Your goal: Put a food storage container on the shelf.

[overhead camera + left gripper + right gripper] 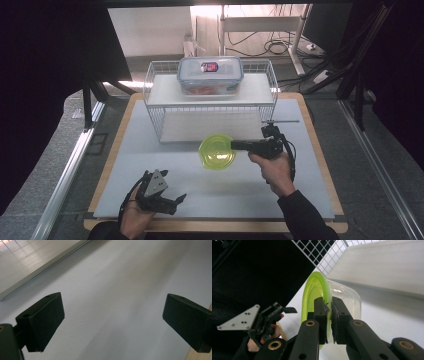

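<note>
Left gripper (pixel 172 200) sits lower left of the high view, low over the grey worktop (pixel 300 200), held in the person's left hand (pixel 134 215). In the left gripper view its fingers (pixel 41 322) are spread wide with nothing between them, just bare worktop.

Centre of the high view: a green bowl (pixel 217 152) tipped on its side, just in front of the white wire rack (pixel 155 107). On the rack's top shelf, upper centre, stands a clear lidded container (pixel 210 75).

Right of centre, the right gripper (pixel 235 145) points left toward the bowl, gripped by the right hand (pixel 272 167). In the right gripper view its fingers (pixel 320 315) are nearly closed, pinching the rim of the green bowl (pixel 312 293); the clear wall bulges to the right.
</note>
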The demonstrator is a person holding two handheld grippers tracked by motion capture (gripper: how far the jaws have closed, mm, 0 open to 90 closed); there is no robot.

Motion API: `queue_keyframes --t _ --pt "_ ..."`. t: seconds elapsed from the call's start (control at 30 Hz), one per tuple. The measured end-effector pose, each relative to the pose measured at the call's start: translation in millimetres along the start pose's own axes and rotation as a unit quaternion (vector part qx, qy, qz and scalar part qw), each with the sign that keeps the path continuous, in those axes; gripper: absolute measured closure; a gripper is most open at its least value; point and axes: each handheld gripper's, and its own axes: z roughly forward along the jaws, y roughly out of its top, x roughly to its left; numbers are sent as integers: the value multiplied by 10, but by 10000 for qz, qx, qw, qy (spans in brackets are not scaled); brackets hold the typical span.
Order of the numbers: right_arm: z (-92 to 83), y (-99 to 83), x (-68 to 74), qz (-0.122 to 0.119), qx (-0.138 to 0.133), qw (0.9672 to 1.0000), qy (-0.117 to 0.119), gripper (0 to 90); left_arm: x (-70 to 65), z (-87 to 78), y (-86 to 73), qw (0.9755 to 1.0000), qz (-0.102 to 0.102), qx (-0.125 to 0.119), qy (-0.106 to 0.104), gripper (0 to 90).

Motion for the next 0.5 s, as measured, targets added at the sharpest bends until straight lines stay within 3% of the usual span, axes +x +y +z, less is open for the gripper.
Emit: queue_keyframes --t 0.5 --pt "-259 552 262 -31 -288 9992 272 840 2 1 1 10000 33 13 0 38"
